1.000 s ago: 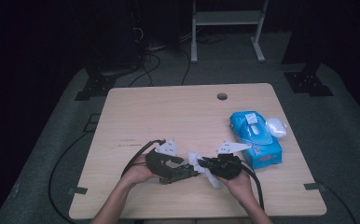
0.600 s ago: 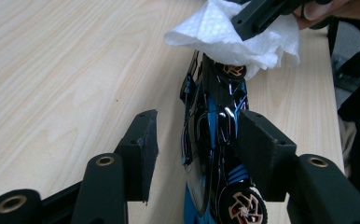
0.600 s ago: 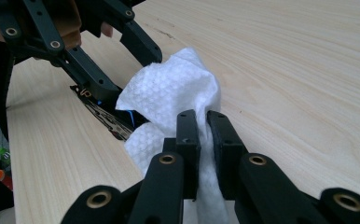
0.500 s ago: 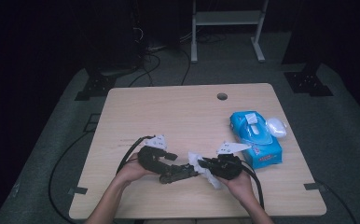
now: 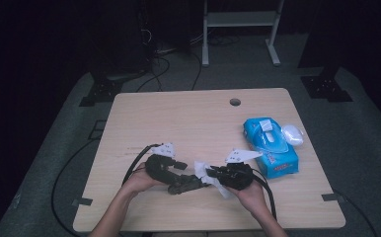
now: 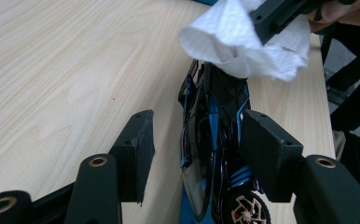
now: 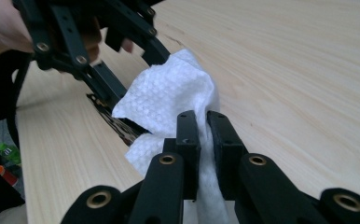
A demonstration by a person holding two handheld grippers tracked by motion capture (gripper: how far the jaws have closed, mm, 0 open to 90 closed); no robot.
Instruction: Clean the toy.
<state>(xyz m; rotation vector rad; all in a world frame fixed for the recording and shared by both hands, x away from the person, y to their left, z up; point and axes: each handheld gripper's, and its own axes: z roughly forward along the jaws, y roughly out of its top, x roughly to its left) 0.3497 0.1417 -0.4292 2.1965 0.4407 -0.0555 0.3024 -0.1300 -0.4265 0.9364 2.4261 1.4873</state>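
Our left claw (image 6: 194, 154) has just been opening, its pads now apart from the toy car (image 6: 211, 154) on the bench (image 5: 188, 118), while our right claw (image 7: 202, 135) grips the white wipe (image 7: 169, 102) against the car's far end, so wiping can go on.

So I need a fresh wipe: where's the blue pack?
In the high view, the blue wet-wipe pack lies on the wooden table's right side, beyond the right gripper.

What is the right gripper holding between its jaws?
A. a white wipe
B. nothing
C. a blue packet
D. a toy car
A: in the right gripper view, the right gripper has its jaws pinched on the white wipe, which rests against the toy car.
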